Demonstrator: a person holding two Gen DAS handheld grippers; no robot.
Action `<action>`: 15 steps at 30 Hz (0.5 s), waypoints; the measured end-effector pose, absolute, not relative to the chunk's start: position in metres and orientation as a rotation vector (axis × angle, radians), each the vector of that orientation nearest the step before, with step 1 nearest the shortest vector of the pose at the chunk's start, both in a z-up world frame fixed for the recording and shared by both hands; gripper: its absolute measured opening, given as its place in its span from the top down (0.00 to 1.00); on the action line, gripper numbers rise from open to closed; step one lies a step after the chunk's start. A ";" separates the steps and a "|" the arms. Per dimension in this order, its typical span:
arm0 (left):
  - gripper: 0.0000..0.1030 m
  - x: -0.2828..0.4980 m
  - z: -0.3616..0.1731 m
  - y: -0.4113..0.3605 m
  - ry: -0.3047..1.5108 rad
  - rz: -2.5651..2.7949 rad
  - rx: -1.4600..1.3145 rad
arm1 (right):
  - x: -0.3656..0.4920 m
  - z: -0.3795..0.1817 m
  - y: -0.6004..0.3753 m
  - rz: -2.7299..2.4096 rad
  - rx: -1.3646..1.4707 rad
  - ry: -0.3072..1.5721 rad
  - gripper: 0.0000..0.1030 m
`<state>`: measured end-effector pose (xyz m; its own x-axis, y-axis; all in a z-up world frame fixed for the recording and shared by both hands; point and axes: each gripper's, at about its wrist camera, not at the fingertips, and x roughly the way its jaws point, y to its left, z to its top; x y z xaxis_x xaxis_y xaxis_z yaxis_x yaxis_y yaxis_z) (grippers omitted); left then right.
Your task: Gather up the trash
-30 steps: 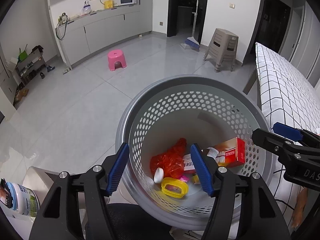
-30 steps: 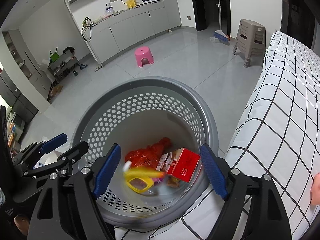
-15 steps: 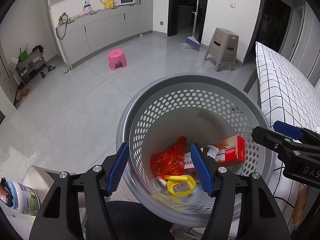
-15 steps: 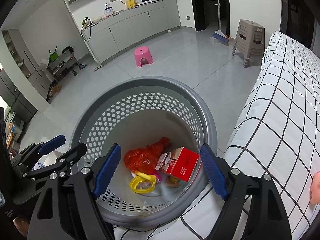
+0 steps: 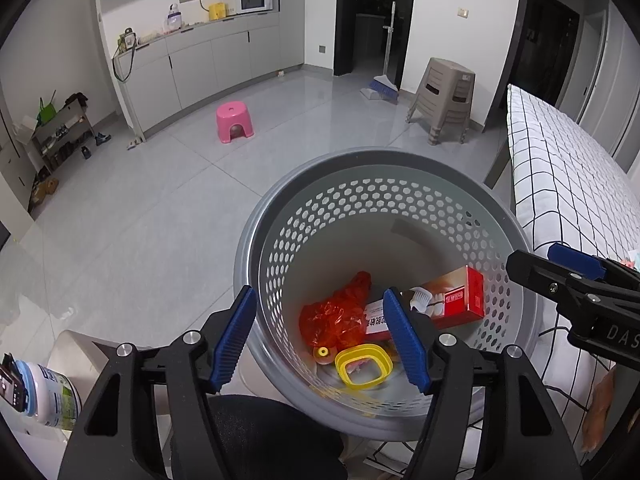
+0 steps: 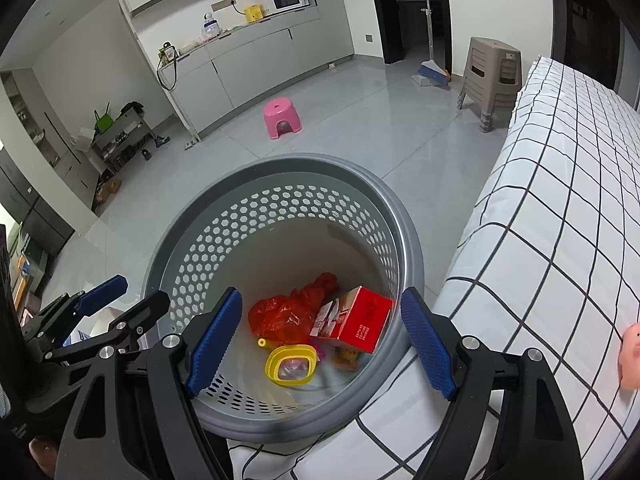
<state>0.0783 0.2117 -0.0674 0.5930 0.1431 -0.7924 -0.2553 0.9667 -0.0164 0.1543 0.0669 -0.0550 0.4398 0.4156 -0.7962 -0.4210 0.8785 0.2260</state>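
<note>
Both the left tongs (image 5: 322, 342) and the right tongs (image 6: 320, 342) hang released and empty over the grey perforated plastic basket (image 6: 280, 216), probably so dropped trash lands inside. At the basket's bottom lie a crumpled red plastic bag (image 6: 286, 314), a yellow squarish lid ring (image 6: 291, 364) lying flat, and a red-and-white carton (image 5: 444, 304), its long axis tilted against the wall nearest the checked bed (image 6: 560, 208)

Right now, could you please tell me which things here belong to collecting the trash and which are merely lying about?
Belonging to the job:
grey perforated bin
red plastic bag
red toothpaste box
yellow lid ring
left claw, open
right claw, open

Lying about:
pink stool
broom
stacked brown stools
microwave
</note>
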 end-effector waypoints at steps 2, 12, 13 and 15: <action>0.37 0.077 -0.067 0.211 0.907 0.231 -0.132 | 0.154 -0.053 0.065 0.517 -0.002 0.986 0.24; 0.32 0.072 -0.061 0.203 0.893 0.224 -0.118 | 0.141 -0.047 0.053 0.504 0.016 0.974 0.24; 0.32 0.072 -0.060 0.201 0.892 0.220 -0.115 | 0.139 -0.046 0.050 0.500 0.018 0.971 0.24; 0.31 0.071 -0.057 0.198 0.889 0.214 -0.111 | 0.136 -0.044 0.045 0.489 0.022 0.963 0.24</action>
<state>0.0709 0.1978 -0.0574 0.6110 0.1389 -0.7793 -0.2311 0.9729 -0.0078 0.1356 0.0446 -0.0437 0.4712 0.4093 -0.7813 -0.3898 0.8913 0.2318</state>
